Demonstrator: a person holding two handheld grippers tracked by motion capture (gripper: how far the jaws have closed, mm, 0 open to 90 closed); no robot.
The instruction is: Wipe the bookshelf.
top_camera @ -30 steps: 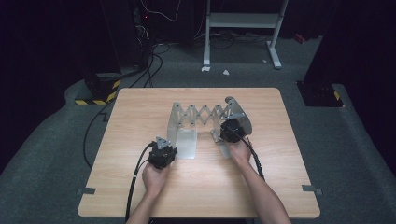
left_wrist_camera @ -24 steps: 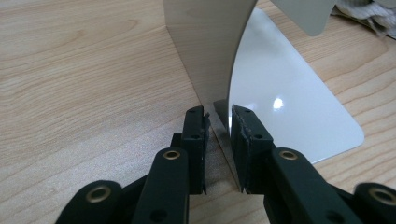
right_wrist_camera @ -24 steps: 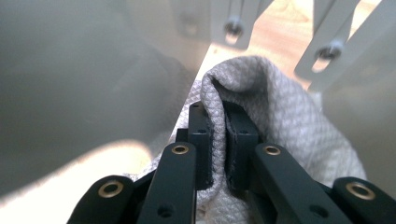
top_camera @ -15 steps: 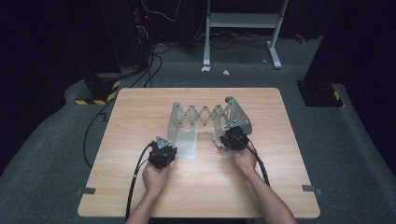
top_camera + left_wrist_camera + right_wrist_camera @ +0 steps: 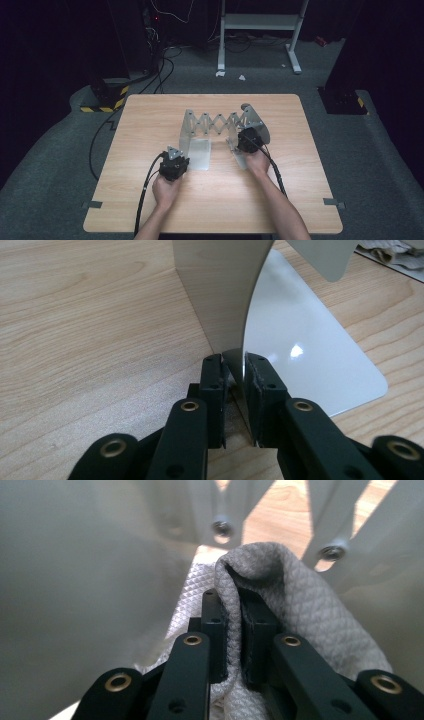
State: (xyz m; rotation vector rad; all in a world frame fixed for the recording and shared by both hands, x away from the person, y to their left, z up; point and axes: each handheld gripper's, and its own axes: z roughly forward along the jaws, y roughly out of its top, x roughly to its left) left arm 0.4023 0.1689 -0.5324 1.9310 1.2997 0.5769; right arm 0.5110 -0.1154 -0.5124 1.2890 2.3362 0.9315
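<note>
A metal expanding rack (image 5: pixel 220 122) with a scissor lattice stands mid-table between two upright end plates. My left gripper (image 5: pixel 176 156) is at the rack's left end. In the left gripper view it (image 5: pixel 235 360) is shut on the edge of the left end plate (image 5: pixel 220 285), whose shiny base (image 5: pixel 305 355) lies flat on the wood. My right gripper (image 5: pixel 248 137) is against the right end plate (image 5: pixel 260 125). In the right gripper view it (image 5: pixel 232 597) is shut on a white waffle-weave cloth (image 5: pixel 300 610), pressed close to the lattice bars (image 5: pixel 330 550).
The wooden table (image 5: pixel 150 115) carries only the rack. Black cables (image 5: pixel 145 185) trail from both grippers toward the near edge. Beyond the table are a grey carpet, floor cables (image 5: pixel 160 65) and a white stand (image 5: pixel 260 22).
My right gripper slid a little toward the near edge with the cloth, then back up along the right end plate. The left gripper and the rack stayed put.
</note>
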